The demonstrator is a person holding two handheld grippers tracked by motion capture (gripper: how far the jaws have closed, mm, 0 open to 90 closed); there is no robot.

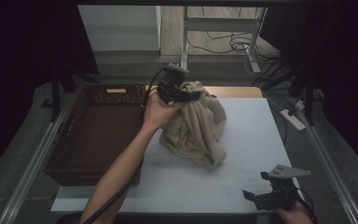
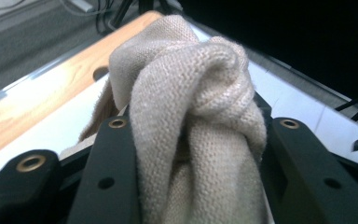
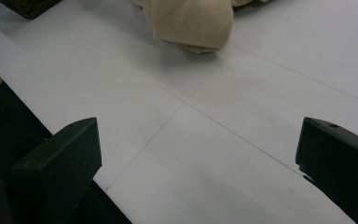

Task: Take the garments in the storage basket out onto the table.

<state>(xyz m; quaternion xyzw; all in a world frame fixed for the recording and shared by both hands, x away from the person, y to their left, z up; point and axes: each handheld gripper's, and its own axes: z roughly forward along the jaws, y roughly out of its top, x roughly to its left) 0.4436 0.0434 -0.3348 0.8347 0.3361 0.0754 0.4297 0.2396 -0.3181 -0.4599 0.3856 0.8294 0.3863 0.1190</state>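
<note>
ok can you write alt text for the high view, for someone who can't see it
The left gripper is shut on a bunched beige knit cloth, lifting its top while its lower folds rest on the white table. A dark woven basket sits to the left, beside the cloth. The right gripper waits open at the table's near right edge, holding nothing.
</note>
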